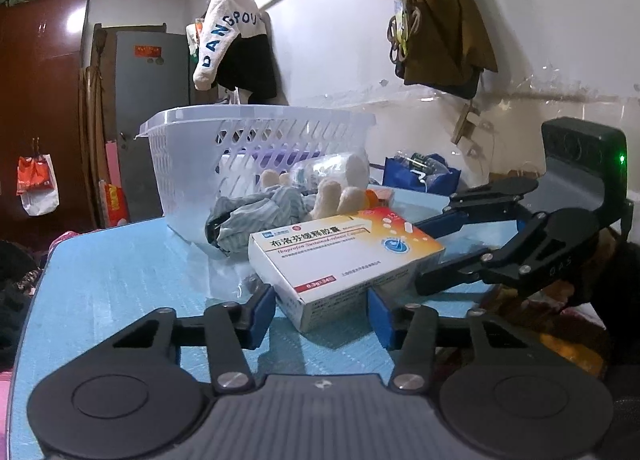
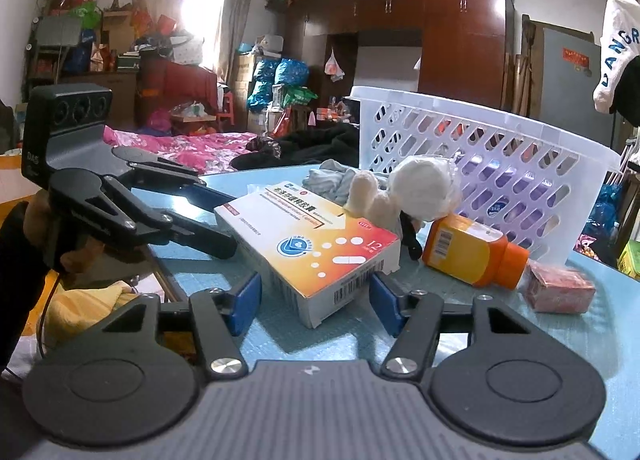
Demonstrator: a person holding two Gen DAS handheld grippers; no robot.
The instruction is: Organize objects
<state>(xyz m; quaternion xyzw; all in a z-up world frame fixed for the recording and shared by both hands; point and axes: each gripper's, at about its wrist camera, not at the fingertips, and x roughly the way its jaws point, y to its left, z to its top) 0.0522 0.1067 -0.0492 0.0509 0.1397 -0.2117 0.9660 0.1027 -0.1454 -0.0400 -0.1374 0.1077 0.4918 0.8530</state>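
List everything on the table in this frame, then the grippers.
medicine box: one, white and orange, table centre, between both grippers' pads
basket: one, white, behind the clutter
bottle: one, orange, lying on its side beside the box
small red pack: one, right of the bottle
striped cloth: one, grey, by the basket
table: one, light blue
left gripper: jaws at the box's end
right gripper: jaws at the opposite end

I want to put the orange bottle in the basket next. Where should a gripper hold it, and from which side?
Probably grip the orange bottle across its wide labelled body, from the open near side. It lies on its side, cap pointing right; the basket stands close behind it.
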